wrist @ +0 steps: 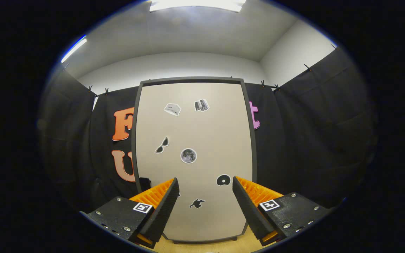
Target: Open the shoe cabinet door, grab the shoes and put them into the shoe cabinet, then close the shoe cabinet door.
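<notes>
Your tongs stand wide apart and hold nothing. The shoe cabinet door is closed, upright and directly ahead of your fingers, its beige panel showing between them. Small stickers dot its face.

We see black cloth draped around the booth, clipped along its top edge. Above it rise white walls and a ceiling with two lit light panels. A wooden floor lies below.
</notes>
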Available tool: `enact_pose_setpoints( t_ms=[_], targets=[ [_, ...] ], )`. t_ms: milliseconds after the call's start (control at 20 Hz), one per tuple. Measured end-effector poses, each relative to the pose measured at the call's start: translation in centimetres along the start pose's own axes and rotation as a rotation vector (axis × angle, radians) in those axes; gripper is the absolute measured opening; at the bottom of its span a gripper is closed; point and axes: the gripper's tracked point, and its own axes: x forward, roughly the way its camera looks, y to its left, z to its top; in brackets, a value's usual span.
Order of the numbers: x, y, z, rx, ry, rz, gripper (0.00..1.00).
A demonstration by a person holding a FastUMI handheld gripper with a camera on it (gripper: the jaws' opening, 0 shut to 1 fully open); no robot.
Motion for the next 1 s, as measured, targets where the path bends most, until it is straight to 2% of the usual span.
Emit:
enact_pose_setpoints(
  t_ms=[500,800,900,1000],
  targets=[
    [5.6,8.7,-8.5,0.052,0.184,0.165,0.95],
    [9.7,12.4,-12.2,0.071,0.265,0.196,0.95],
    [10.1,14.7,-12.5,0.092,0.269,0.256,0.95],
    [10.9,15.4,-13.8,0.063,0.287,0.243,0.93]
  ],
)
